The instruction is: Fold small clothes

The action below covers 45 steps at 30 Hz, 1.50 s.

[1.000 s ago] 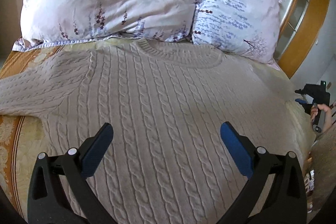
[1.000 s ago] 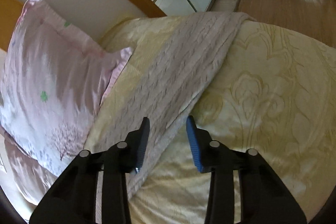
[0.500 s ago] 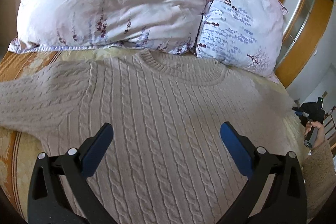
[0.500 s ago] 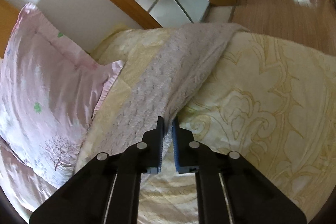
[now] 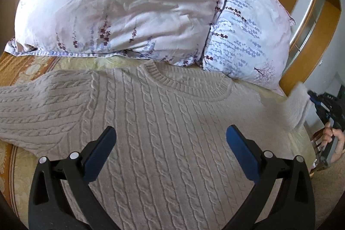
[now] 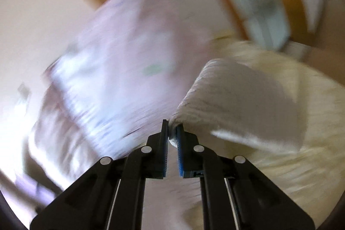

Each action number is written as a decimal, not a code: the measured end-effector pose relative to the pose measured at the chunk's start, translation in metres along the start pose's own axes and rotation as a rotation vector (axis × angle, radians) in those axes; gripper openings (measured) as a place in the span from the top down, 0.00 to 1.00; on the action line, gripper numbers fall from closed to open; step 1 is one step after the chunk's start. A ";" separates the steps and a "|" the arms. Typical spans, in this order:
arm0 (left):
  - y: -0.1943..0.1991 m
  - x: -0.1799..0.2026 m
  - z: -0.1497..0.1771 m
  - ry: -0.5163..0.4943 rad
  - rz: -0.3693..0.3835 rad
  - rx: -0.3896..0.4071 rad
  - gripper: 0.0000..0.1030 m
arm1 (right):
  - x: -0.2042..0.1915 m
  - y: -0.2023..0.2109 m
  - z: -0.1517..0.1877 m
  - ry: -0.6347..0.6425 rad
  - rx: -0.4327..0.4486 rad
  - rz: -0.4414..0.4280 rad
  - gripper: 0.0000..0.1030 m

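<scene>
A beige cable-knit sweater (image 5: 168,128) lies flat on the bed, neck toward the pillows, its left sleeve stretched out to the left. Over the sweater's body hovers my left gripper (image 5: 170,139), open and holding nothing. My right gripper (image 6: 172,133) is shut on the sweater's right sleeve (image 6: 237,105), which hangs lifted and blurred above the bedspread. In the left wrist view that lifted sleeve (image 5: 298,109) rises at the right edge, with the right gripper (image 5: 327,109) and a hand (image 5: 336,139) behind it.
Two flowered pillows (image 5: 129,5) (image 5: 248,36) lean at the head of the bed behind the collar. A wooden headboard frame (image 5: 310,21) stands at the right. The yellow patterned bedspread (image 6: 297,156) lies under the sweater.
The right gripper closed on the edge of the right sleeve, then lifted it up and swung it quickly, rolling as it went. The left gripper stayed open over the sweater, drifting slightly.
</scene>
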State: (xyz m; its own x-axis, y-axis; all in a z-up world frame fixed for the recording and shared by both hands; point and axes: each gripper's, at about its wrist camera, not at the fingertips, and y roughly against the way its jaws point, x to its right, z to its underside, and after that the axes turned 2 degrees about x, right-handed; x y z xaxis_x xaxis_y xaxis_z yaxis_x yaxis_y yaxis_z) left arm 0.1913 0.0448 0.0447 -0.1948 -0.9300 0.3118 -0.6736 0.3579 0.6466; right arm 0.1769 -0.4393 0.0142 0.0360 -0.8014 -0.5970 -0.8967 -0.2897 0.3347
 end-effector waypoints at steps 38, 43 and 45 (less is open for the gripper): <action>-0.020 -0.031 -0.002 0.260 0.245 -0.118 0.02 | -0.119 -0.052 0.069 0.150 -0.108 0.029 0.91; -0.022 -0.032 -0.001 0.315 0.313 -0.120 0.02 | -0.194 -0.104 0.129 0.366 -0.457 -0.148 0.64; -0.025 -0.033 0.000 0.331 0.318 -0.125 0.02 | -0.197 -0.109 0.150 0.406 -0.498 -0.143 0.46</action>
State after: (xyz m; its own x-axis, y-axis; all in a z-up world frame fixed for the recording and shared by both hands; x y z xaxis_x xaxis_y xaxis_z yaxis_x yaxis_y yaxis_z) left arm 0.2147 0.0668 0.0186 -0.1263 -0.7030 0.6999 -0.5221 0.6470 0.5557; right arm 0.2016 -0.1714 -0.0136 0.3903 -0.8426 -0.3710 -0.5626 -0.5373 0.6283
